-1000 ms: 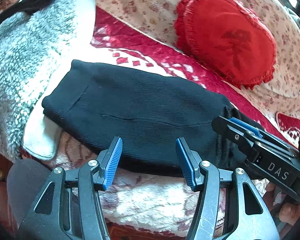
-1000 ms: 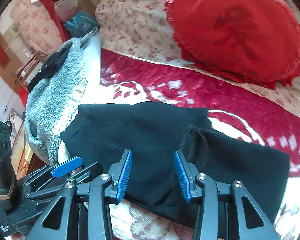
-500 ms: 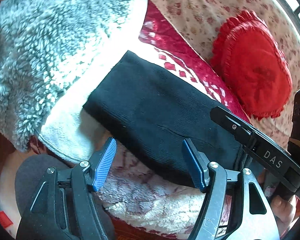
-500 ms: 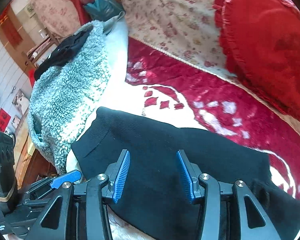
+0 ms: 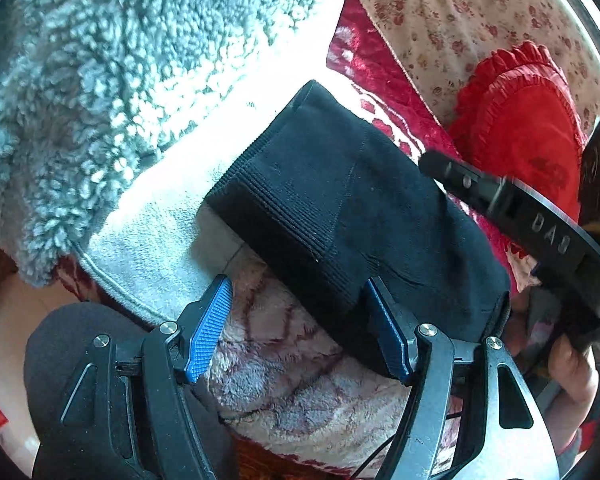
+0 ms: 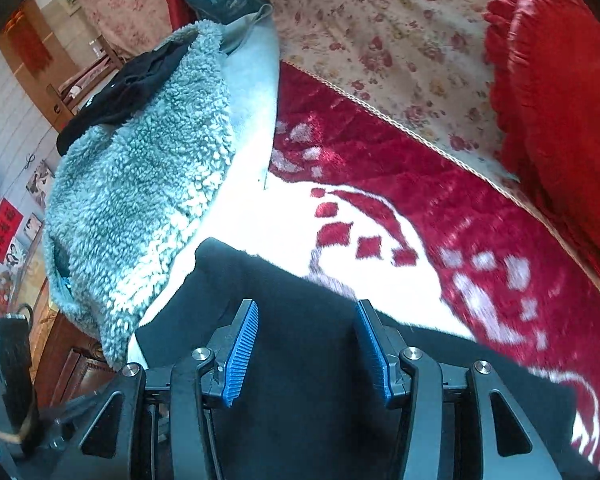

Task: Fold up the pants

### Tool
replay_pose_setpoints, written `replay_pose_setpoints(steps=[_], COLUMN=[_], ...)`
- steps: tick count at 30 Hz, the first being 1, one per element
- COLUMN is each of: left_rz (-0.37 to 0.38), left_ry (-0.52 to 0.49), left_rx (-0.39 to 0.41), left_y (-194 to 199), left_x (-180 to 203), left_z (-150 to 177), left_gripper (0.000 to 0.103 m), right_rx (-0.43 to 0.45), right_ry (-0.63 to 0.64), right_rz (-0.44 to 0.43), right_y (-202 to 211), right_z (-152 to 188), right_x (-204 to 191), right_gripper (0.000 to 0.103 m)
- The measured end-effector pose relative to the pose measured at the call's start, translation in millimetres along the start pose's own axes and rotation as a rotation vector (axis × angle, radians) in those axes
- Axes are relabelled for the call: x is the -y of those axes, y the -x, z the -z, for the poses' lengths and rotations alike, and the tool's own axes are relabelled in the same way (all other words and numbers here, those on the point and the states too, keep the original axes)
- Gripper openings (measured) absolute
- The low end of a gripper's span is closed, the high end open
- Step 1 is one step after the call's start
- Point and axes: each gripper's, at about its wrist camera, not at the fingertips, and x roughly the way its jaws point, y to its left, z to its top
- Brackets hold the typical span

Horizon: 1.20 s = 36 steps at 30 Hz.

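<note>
- The left tongs (image 5: 296,328) are seen with the jaws standing wide apart; they have just been opening, and nothing is clamped between the blue ribbed pads (image 5: 208,330).
- The right-hand pad of the left tongs is positioned at the near edge of the black pants (image 5: 340,208), while the left-hand pad is held above the plush blanket (image 5: 296,392); whether the fabric is touched cannot be told.
- The right tongs (image 6: 306,350) are seen with the jaws partly apart; they have just been opening further. The pants (image 6: 308,320) are visible below and between the pads, but no fabric is pinched.
- In the left wrist view, the body of the right tongs (image 5: 540,220) is seen at the right edge, above the far part of the pants, with a hand (image 5: 572,364) on its grip.
- The pants are laid as a folded, elongated bundle on the red and white patterned blanket (image 6: 420,184) of the bed, with the ribbed waistband (image 5: 268,200) at the end towards the grey fleece garment (image 5: 100,92).
- The fleece garment is located just beside the waistband end; a black item (image 6: 124,92) is resting on top of it.
- A red frilled cushion (image 5: 524,136) is placed well apart from the pants, against a floral cover (image 6: 380,32).
</note>
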Motion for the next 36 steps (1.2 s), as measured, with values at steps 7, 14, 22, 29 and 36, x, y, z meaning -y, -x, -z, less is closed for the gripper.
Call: replay_pose_setpoints(steps=[7,14,22,29,36], left_rz=[0.018,0.040,0.100,0.160,0.209], left_ry=[0.007,0.023,0.022,-0.216,-0.540], left_rx=[-0.018,0.018,0.136,0.290,0.219], left_y=[-13.8,-19.6,2.3,61.6,40.7], left_x=[1.2,5.6,6.5,63.5,148.1], left_z=[-7.3,-9.5,-11.4,16.4,83.5], left_gripper=[0.076,0.086,0.021,0.018,0.018], right_rx=[-0.036,-0.123,-0.016,0.151,0.348], right_ry=[0.081,0.113,0.000,-0.052,-0.250], right_rz=[-0.038,-0.117,-0.248,-0.310,-0.216], right_y=[-28.3,-71.7,-43.8,42.8,149.6], right_z=[-18.0,-23.4,-15.5,-12.5,40.1], right_x=[-17.5,-19.4,-2.5,15.8,92.2], right_gripper=[0.058,0.059,0.015,0.013,0.016])
